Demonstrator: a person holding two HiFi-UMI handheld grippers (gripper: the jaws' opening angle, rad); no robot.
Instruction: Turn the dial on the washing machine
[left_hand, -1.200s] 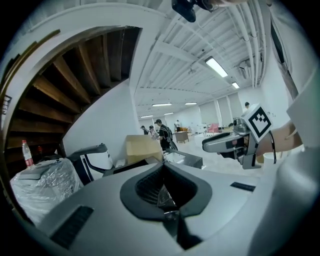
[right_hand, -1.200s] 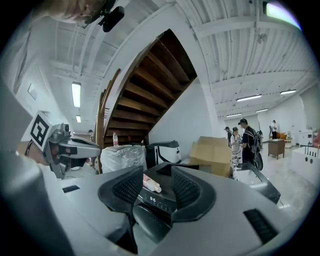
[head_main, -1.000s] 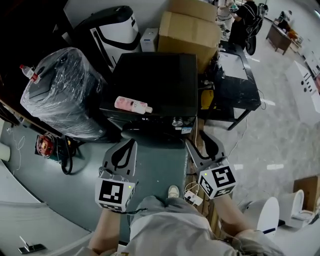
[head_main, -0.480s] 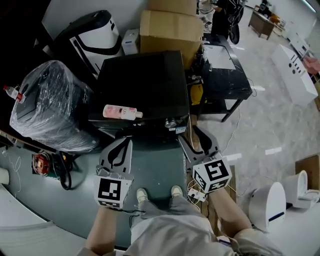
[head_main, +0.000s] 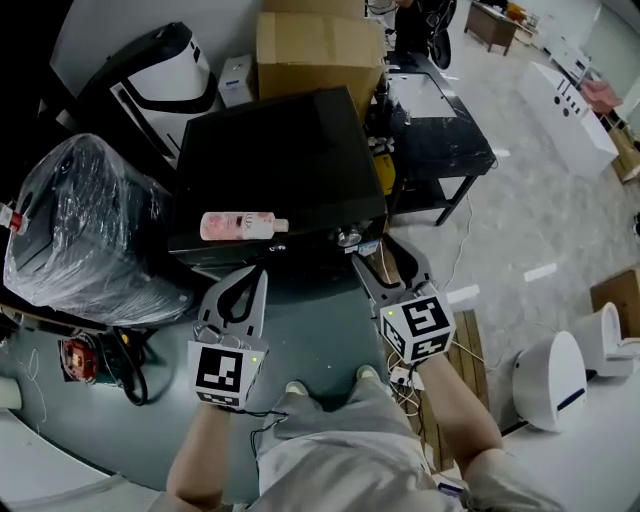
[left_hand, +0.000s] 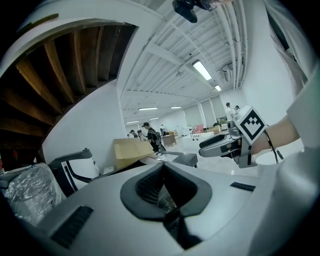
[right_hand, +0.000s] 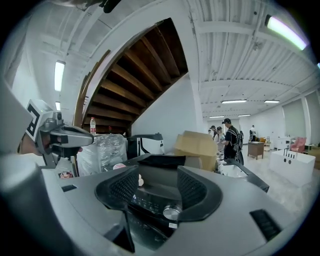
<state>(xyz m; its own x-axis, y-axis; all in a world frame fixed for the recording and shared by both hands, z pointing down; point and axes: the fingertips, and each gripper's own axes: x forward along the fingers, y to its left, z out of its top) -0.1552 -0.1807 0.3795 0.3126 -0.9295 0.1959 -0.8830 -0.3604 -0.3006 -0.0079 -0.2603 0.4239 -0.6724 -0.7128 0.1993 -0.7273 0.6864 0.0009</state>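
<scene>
Your left gripper (head_main: 257, 276) and right gripper (head_main: 381, 254) are pale grey shells with dark ribbed pads (right_hand: 192, 187) lining the jaws (the right pair is opening, with nothing pressed between its pads). Each carries a white cube (head_main: 225, 374) printed with black square markers and a small green light. A thin dark cable (head_main: 262, 416) trails from the left cube, and you wear pale grey-beige clothes (head_main: 340, 450) and light shoes (head_main: 297, 387).

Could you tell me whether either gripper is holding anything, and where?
Nothing. Right gripper: jaws opening, clear of the dial. Left gripper: shut, empty.
</scene>
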